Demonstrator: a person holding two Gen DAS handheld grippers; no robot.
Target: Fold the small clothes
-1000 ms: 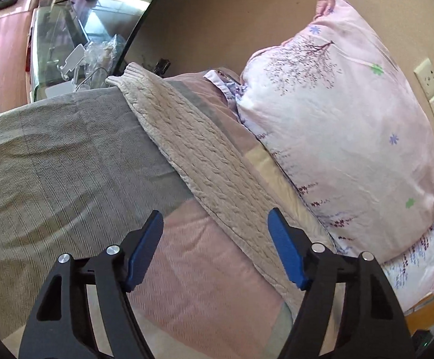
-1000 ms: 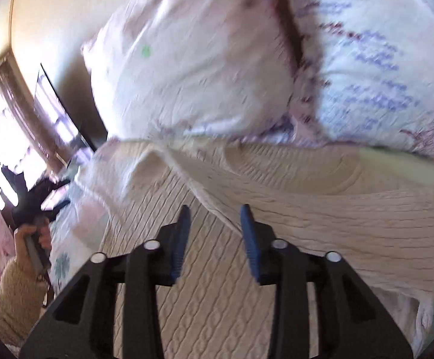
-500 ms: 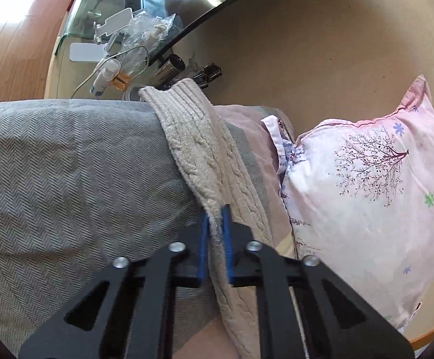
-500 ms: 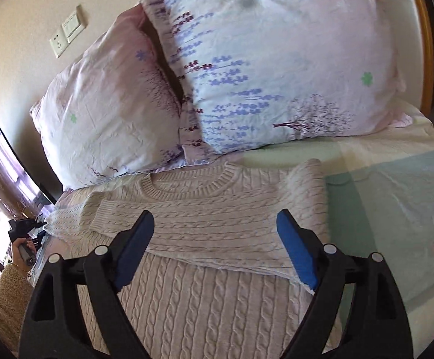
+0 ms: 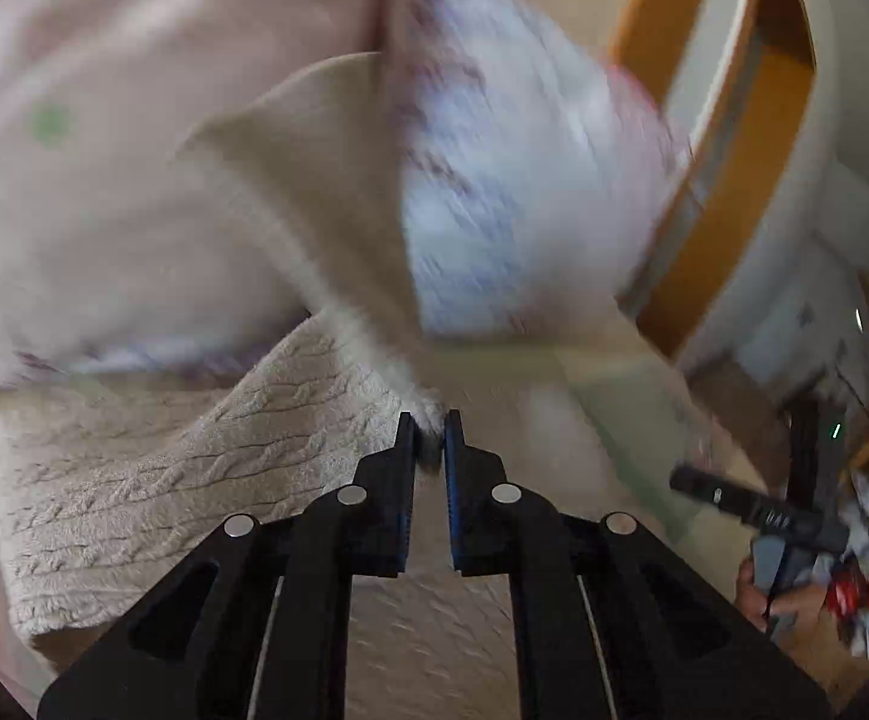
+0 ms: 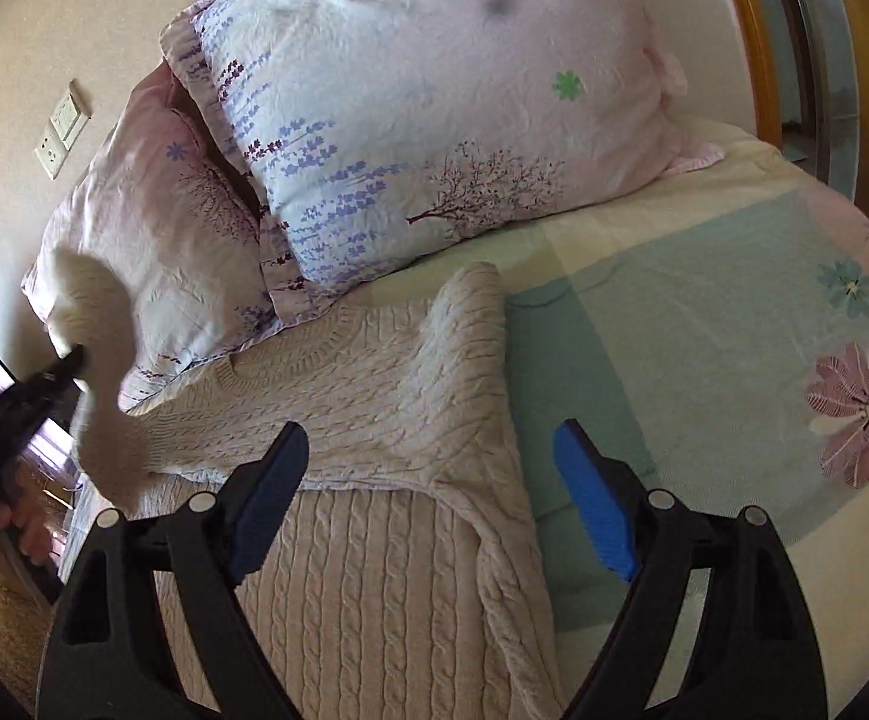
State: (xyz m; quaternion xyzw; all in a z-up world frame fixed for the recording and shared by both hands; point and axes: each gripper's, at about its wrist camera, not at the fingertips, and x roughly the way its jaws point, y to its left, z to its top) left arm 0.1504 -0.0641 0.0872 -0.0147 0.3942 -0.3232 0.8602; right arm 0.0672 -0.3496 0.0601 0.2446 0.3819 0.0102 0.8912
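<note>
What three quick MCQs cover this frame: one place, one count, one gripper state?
1. Where does the sweater lie?
A. on the bed, below the pillows
B. on the floor
C. in a basket

2. How many pillows show in the right wrist view?
A. one
B. two
C. four

3. The left gripper is:
A. wide open
B. shut on the sweater sleeve
C. out of view

Key: 1 A, it is spread on the bedsheet; 2 B, two overlap at the wall; 3 B, knit is pinched between its fingers while the right gripper gapes.
</note>
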